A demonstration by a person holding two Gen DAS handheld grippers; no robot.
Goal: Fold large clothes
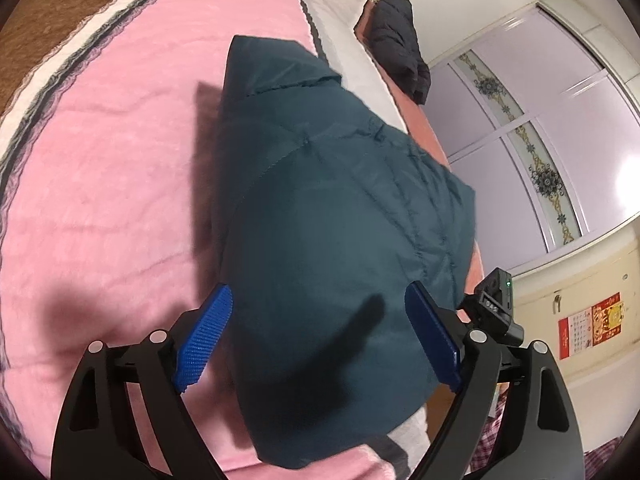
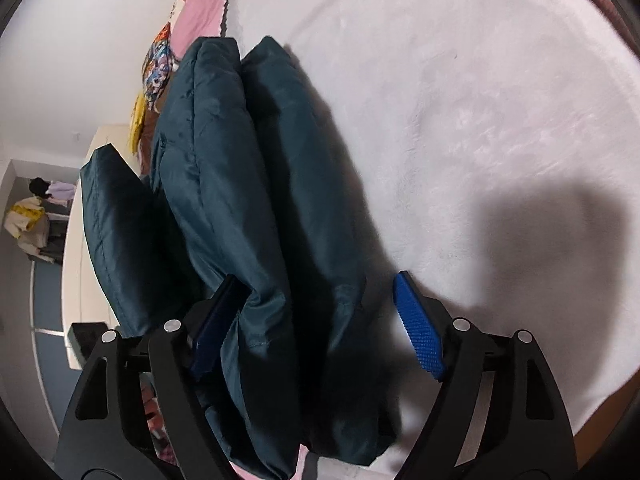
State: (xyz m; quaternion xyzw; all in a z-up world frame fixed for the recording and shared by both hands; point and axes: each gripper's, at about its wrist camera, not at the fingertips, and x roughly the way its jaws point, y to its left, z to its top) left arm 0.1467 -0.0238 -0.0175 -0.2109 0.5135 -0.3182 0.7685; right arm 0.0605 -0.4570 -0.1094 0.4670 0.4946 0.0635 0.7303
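Observation:
A dark teal padded jacket (image 1: 328, 240) lies folded in a thick stack on the bed. In the left wrist view my left gripper (image 1: 320, 336) is open just above it, its blue pads spread on either side of the jacket's near end. In the right wrist view the same jacket (image 2: 256, 208) shows as several puffy layers. My right gripper (image 2: 320, 320) is open and straddles its near edge, left pad against the fabric, right pad (image 2: 418, 332) over the blanket. Neither gripper grips anything.
The bed has a pink blanket (image 1: 112, 168) and a white fleece blanket (image 2: 460, 100). A black garment (image 1: 396, 40) lies at the bed's far end. A wardrobe with lilac doors (image 1: 560, 128) stands beyond. A colourful pillow (image 2: 158, 68) lies near the wall.

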